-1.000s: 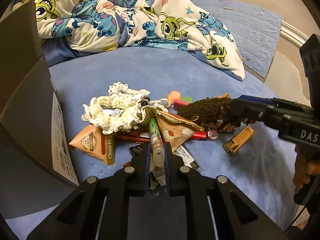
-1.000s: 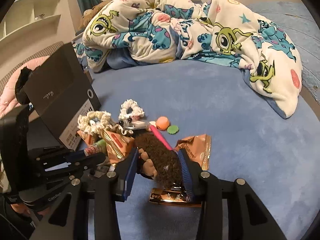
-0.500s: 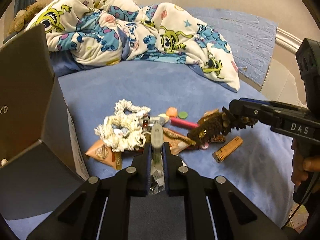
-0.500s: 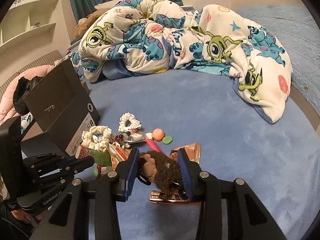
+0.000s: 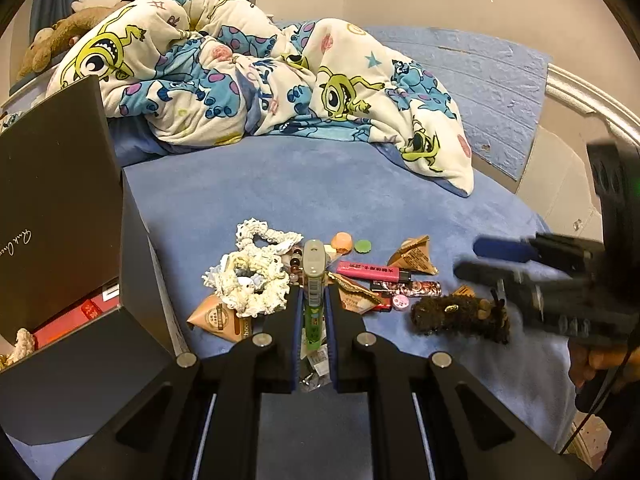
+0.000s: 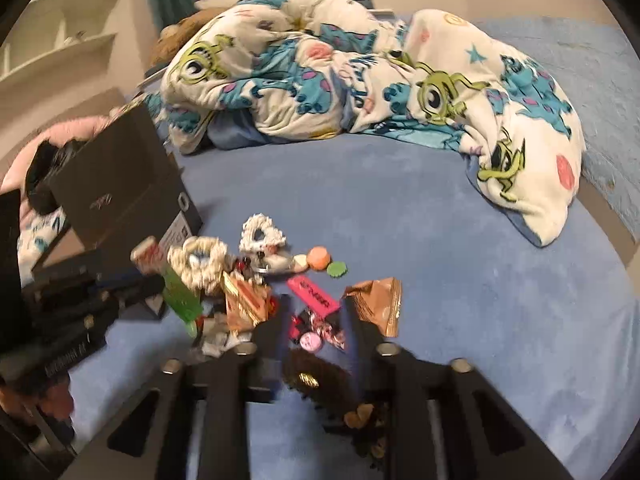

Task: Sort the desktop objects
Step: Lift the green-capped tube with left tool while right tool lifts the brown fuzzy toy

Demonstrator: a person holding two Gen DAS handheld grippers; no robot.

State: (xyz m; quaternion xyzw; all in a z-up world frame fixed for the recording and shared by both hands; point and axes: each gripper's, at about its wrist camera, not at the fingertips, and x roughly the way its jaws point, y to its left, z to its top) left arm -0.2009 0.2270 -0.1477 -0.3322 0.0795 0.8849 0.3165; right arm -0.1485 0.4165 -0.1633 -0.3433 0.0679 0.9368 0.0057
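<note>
The left gripper (image 5: 312, 300) pinches a green tube (image 5: 313, 280) between its pads, cap pointing away, lifted above the pile on the bed (image 5: 320, 188). Just beyond the tube lie two cream scrunchies (image 5: 256, 276), beads, an orange blob (image 5: 343, 241) and a green disc (image 5: 363, 245). A triangular brown packet (image 5: 222, 318) sits under the near scrunchie, another (image 5: 414, 258) lies past a pink lighter (image 5: 370, 271). A patterned lighter (image 5: 416, 289) and a small pink cap (image 5: 401, 301) lie beside the pink one. To the left stands an open dark box (image 5: 64, 200) with its lid up; something red shows inside.

The right gripper (image 6: 316, 328) has its jaws spread and they have just been opening. The brown furry toy (image 6: 316, 380) lies on the bed low between the fingers, with no pad visibly pressing it; blur makes contact at the right pad hard to judge. In the left view the toy (image 5: 460, 314) rests on the sheet just under and apart from the right gripper (image 5: 480, 258), near the pile's right edge. A hand (image 5: 592, 360) holds that gripper's handle.

At the far side of the bed lies a bunched monster-print blanket (image 5: 260, 76), a plush animal (image 5: 52, 40) behind it. Shelves (image 6: 60, 40) show at the left in the right view.
</note>
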